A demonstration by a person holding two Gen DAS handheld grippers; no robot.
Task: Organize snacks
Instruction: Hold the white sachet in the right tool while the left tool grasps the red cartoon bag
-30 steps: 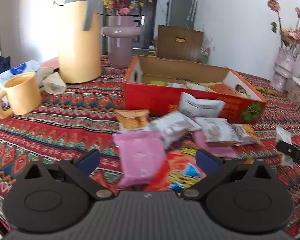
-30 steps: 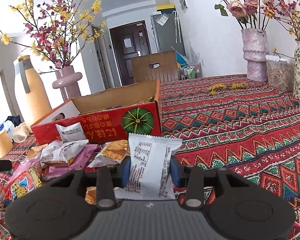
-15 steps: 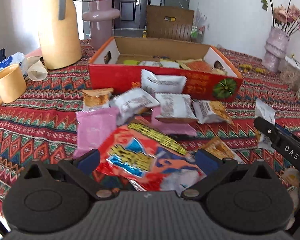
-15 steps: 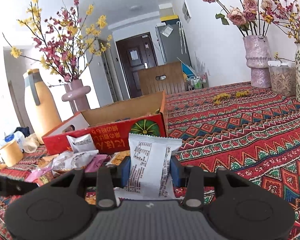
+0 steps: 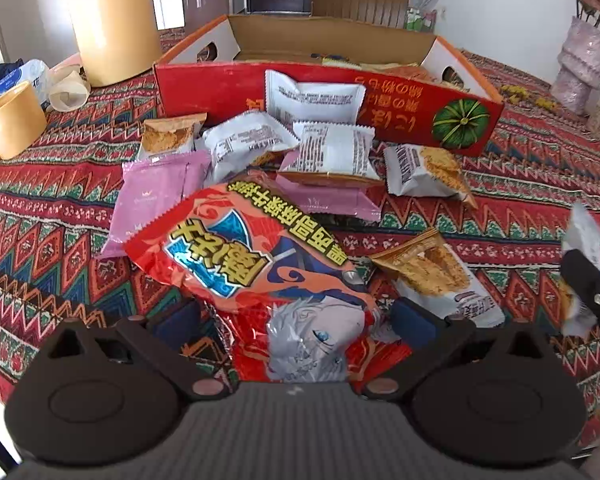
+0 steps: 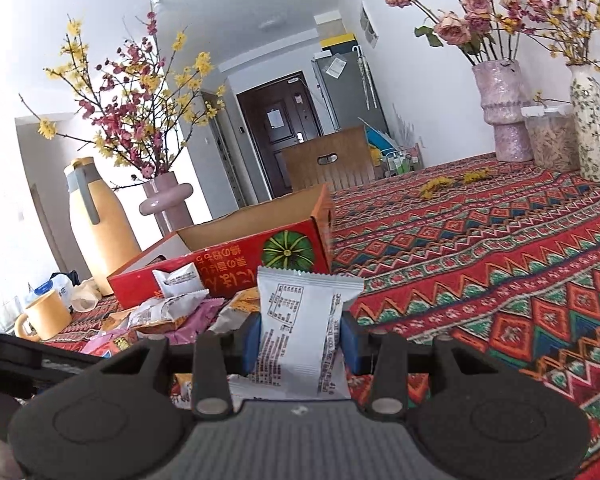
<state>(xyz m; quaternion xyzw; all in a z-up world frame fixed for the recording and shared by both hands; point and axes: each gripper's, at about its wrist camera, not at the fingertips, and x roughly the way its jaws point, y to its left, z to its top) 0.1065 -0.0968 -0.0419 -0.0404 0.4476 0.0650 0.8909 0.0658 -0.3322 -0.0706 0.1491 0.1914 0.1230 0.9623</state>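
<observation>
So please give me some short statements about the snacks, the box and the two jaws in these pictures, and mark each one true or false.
1. The right gripper has its jaws closed on a white snack packet. True.
2. The left gripper has its jaws shut on a pink packet. False: the jaws stand open around the near end of the big red snack bag; the pink packet lies beyond it on the tablecloth.
3. The red cardboard box is open on top. True.
4. The yellow mug stands inside the box. False: it stands on the tablecloth, left of the box.
</observation>
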